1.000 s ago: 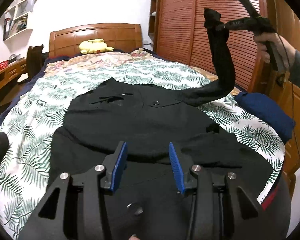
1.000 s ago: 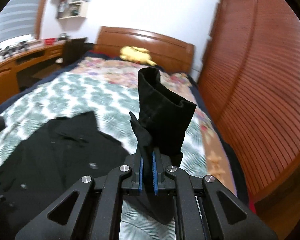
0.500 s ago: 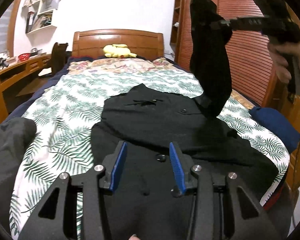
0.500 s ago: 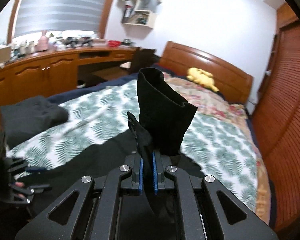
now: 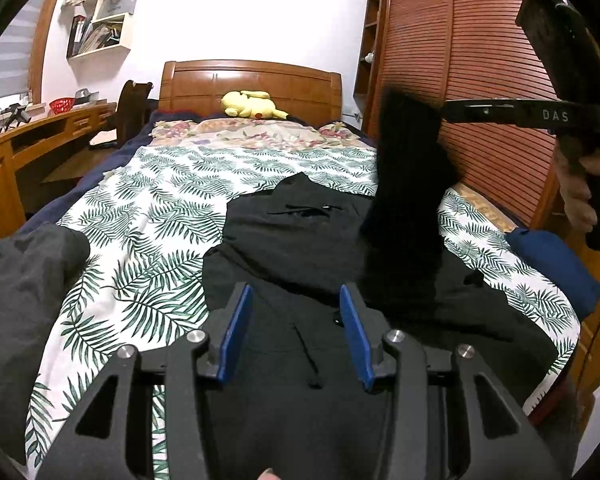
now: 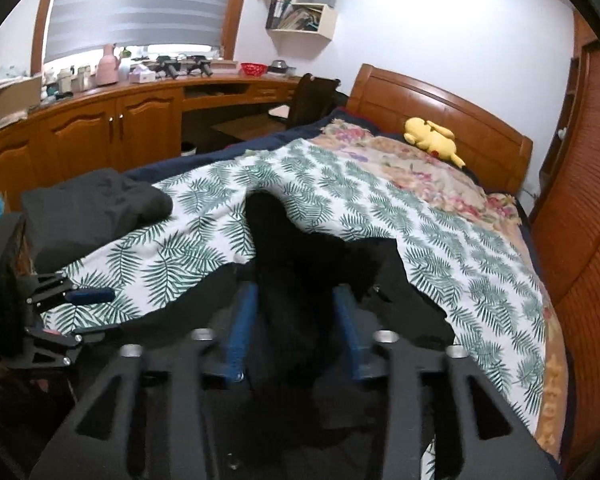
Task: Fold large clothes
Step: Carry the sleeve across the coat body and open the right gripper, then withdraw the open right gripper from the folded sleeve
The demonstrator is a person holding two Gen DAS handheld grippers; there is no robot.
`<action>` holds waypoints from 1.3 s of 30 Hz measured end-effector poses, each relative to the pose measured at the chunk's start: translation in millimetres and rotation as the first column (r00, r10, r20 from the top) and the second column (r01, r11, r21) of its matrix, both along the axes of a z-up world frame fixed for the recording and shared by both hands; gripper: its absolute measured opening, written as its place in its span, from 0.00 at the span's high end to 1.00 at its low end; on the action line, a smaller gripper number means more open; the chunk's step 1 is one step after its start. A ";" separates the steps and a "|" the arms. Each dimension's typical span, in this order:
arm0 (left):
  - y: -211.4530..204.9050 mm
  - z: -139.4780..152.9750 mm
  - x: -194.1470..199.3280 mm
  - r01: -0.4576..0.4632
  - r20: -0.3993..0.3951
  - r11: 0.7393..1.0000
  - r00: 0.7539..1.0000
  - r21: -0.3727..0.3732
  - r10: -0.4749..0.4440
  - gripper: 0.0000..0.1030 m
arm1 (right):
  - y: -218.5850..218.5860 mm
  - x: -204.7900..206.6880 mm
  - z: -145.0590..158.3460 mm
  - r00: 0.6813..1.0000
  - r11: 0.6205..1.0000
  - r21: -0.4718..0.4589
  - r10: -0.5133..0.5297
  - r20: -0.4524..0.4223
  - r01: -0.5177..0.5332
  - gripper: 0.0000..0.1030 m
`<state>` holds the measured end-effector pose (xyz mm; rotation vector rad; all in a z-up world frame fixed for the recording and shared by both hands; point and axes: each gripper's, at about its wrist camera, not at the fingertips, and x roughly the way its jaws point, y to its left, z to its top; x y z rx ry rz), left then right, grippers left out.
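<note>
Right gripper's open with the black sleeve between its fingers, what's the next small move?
Probably draw the right gripper back clear of the sleeve so it drops across the black garment: the jaws stand wide apart, and the sleeve hangs over the garment's body.

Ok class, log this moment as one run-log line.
task: fold black jacket | left gripper: open, above jacket | right gripper: open, sleeve between jaws | jacket body: on bed

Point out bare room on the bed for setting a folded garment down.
Widest: the leaf-print cover between the black coat and the floral bedding. A narrower strip runs between the grey pile and the coat. Crowded: the right edge, where the coat and the navy bundle lie close.
</note>
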<state>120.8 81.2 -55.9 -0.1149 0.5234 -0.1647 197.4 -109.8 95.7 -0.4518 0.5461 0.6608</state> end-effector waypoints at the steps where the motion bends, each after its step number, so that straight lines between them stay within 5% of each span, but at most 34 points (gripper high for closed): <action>1: -1.4 -0.2 0.6 0.002 -0.002 1.000 1.000 0.003 -0.002 0.57 | -3.6 1.2 -0.3 1.000 1.000 0.007 -0.005 -0.004 0.005 0.55; 16: -14.3 -7.7 11.3 0.013 -0.033 0.999 0.999 0.036 -0.012 0.56 | -53.5 10.5 -49.6 0.990 0.996 0.007 -0.092 -0.107 0.094 0.50; 31: -29.1 -23.2 25.1 0.017 -0.091 0.997 0.996 0.081 -0.009 0.55 | -99.0 52.0 -186.8 0.927 0.964 -0.075 -0.266 -0.264 0.256 0.44; 39: -38.1 -33.2 29.9 0.045 -0.130 0.994 0.991 0.100 -0.032 0.55 | -103.2 48.6 -221.1 0.923 0.958 -0.099 -0.286 -0.258 0.269 0.41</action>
